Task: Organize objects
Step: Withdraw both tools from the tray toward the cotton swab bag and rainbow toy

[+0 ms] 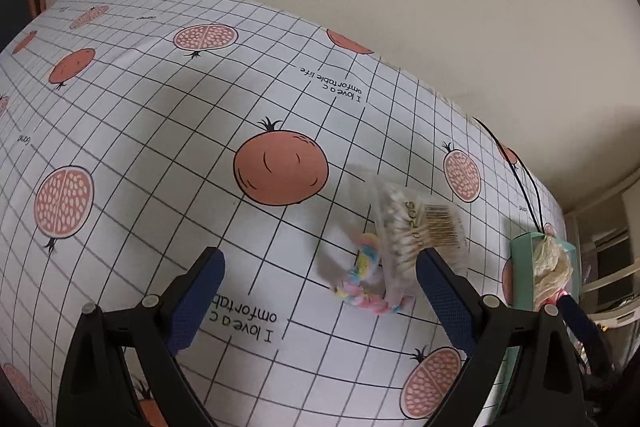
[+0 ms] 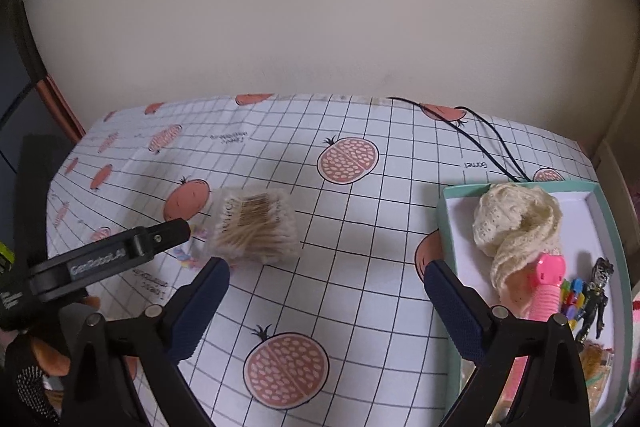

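A clear pack of cotton swabs [image 1: 416, 227] [image 2: 256, 227] lies on the grid tablecloth with a pastel braided hair tie [image 1: 366, 281] [image 2: 188, 257] partly under its near edge. My left gripper [image 1: 320, 259] is open, and its right finger nearly touches the pack's side; nothing sits between the fingers. In the right wrist view, one finger of the left gripper [image 2: 172, 233] reaches in from the left beside the pack. My right gripper [image 2: 326, 269] is open and holds nothing, hovering between the pack and a teal box [image 2: 444, 223] [image 1: 520, 259].
The teal box holds a cream lace cloth [image 2: 516, 223], a pink tube [image 2: 548, 283], coloured clips [image 2: 572, 295] and a dark figurine [image 2: 596, 291]. A black cord [image 2: 480, 139] runs along the far right of the tablecloth [image 2: 360, 287]. A plain wall stands behind.
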`<state>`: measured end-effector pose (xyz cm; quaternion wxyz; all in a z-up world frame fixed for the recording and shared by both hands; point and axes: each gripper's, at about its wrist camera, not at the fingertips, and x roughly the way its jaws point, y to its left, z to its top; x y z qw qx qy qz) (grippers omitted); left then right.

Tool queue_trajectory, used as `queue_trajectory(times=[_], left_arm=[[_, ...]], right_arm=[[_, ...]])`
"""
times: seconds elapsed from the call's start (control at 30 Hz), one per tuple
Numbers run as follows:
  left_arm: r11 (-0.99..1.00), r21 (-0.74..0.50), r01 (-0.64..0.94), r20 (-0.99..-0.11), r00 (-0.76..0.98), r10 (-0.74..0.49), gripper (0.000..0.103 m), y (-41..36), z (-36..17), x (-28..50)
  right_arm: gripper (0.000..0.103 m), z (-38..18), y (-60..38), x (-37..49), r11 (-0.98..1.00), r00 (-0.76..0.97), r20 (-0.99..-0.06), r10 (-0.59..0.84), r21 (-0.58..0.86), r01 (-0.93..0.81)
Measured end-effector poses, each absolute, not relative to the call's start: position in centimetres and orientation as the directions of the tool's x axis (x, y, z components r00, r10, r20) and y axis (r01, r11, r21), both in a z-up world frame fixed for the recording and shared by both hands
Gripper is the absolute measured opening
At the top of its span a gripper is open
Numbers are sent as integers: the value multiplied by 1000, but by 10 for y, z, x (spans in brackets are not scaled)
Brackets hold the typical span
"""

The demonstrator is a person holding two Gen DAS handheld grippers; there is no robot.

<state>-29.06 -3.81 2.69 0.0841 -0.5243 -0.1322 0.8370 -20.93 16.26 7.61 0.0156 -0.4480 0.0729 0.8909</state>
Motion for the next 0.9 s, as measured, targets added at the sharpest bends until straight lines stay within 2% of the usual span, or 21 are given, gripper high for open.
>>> queue_trajectory(times=[0.23, 0.27, 0.3, 0.47, 0.6, 0.77, 0.83, 0.9], left_arm=[[-958, -286, -21, -861, -434, 266, 95, -38, 14, -295], [-957, -288, -21, -861, -431, 269, 92, -38, 12, -296], [-958, -287, -19, -862, -431, 267, 84, -38, 10, -296], [-965, -261, -35, -856, -453, 248, 79, -37, 10, -296], [-976, -214, -31, -860, -469, 203, 58, -36, 12, -295], [-976, -218, -27, -856, -475, 204, 56, -40, 13, -295], [-978, -208, -22, -857, -478, 193, 50, -40, 12, -296], [-980, -200, -24, -859, -477, 187, 40, -39, 12, -297]], right_arm=[[99, 66, 165, -233, -988, -579, -814, -44, 121, -93], [99, 64, 163, -237, -988, -578, -814, -50, 124, -89], [99, 63, 160, -242, -988, -575, -816, -55, 126, -85], [99, 56, 142, -261, -992, -561, -826, -62, 111, -54], [95, 49, 136, -270, -993, -546, -836, -57, 105, -58], [95, 41, 136, -276, -989, -525, -848, -70, 130, -78], [95, 38, 133, -277, -989, -521, -851, -73, 130, -74], [95, 36, 130, -278, -990, -515, -854, -70, 124, -72]])
